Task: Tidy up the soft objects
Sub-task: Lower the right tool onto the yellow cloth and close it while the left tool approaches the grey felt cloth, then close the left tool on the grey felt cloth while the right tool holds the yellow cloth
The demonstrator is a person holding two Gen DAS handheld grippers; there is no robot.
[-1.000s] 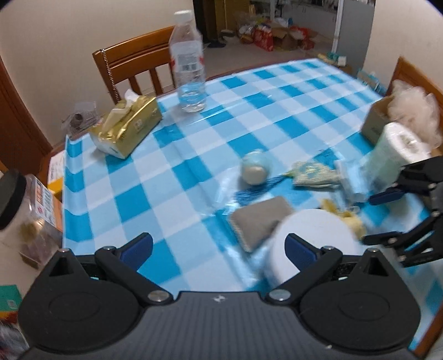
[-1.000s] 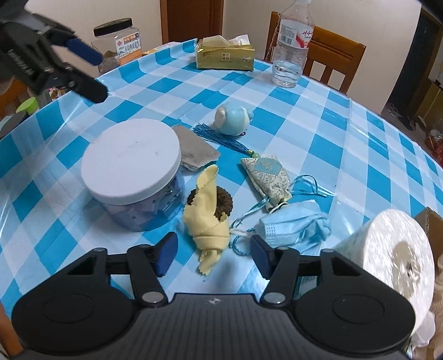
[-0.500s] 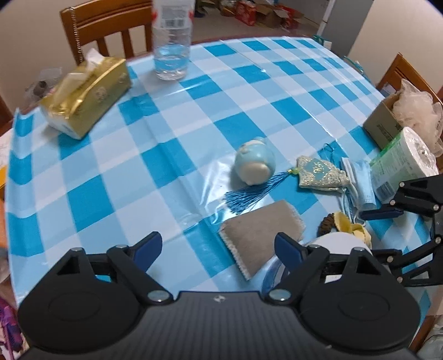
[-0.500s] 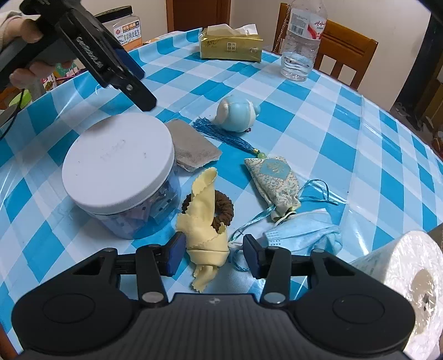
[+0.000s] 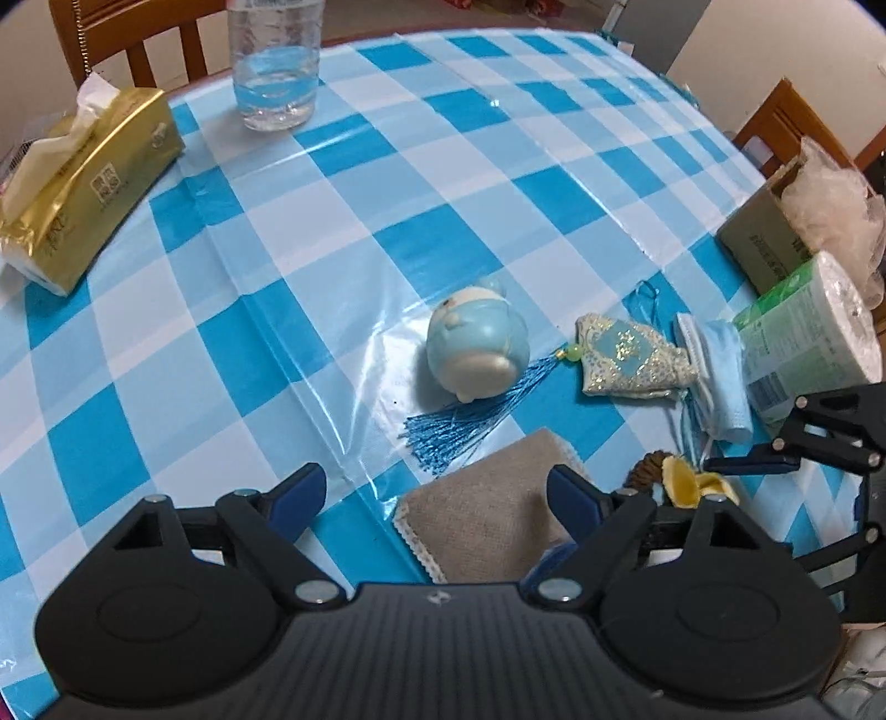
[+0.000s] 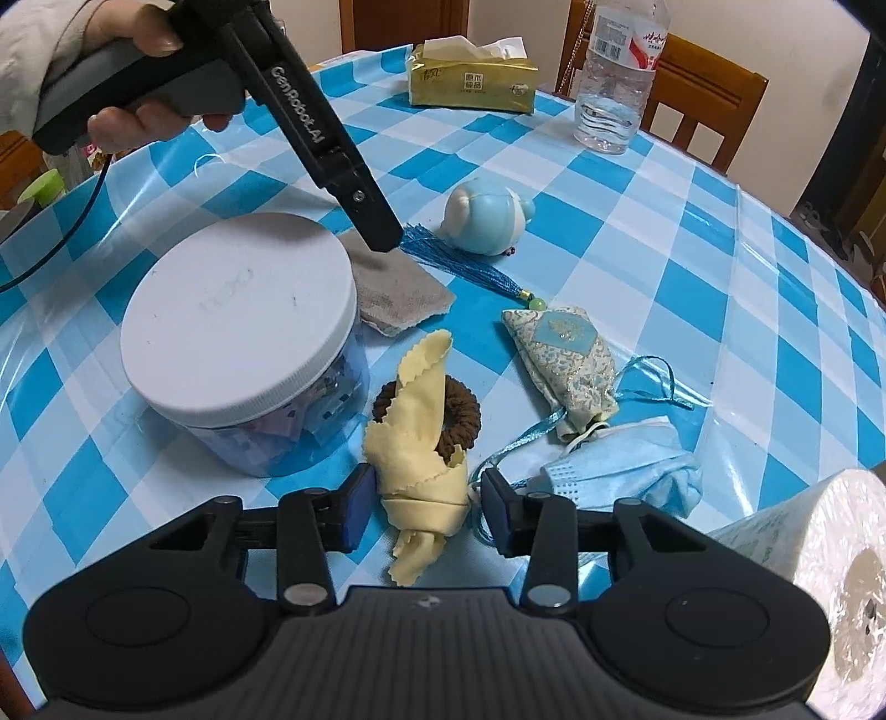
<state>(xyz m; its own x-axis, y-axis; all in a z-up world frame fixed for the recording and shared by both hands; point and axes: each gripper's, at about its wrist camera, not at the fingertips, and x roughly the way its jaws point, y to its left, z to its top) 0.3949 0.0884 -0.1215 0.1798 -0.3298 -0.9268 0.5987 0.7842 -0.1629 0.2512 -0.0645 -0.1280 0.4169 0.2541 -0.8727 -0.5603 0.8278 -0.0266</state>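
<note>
The right gripper has its jaws narrow and closing around the bunched yellow cloth, which lies between them near the counter's near edge, draped over a brown hair tie beside the white-lidded jar. The left gripper has its jaws wide and empty, poised over the grey cloth next to the jar.

Black tools, blue pads; sleeve perhaps beige.

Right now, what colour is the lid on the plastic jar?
White; the jar lid shows best in the right wrist view.
</note>
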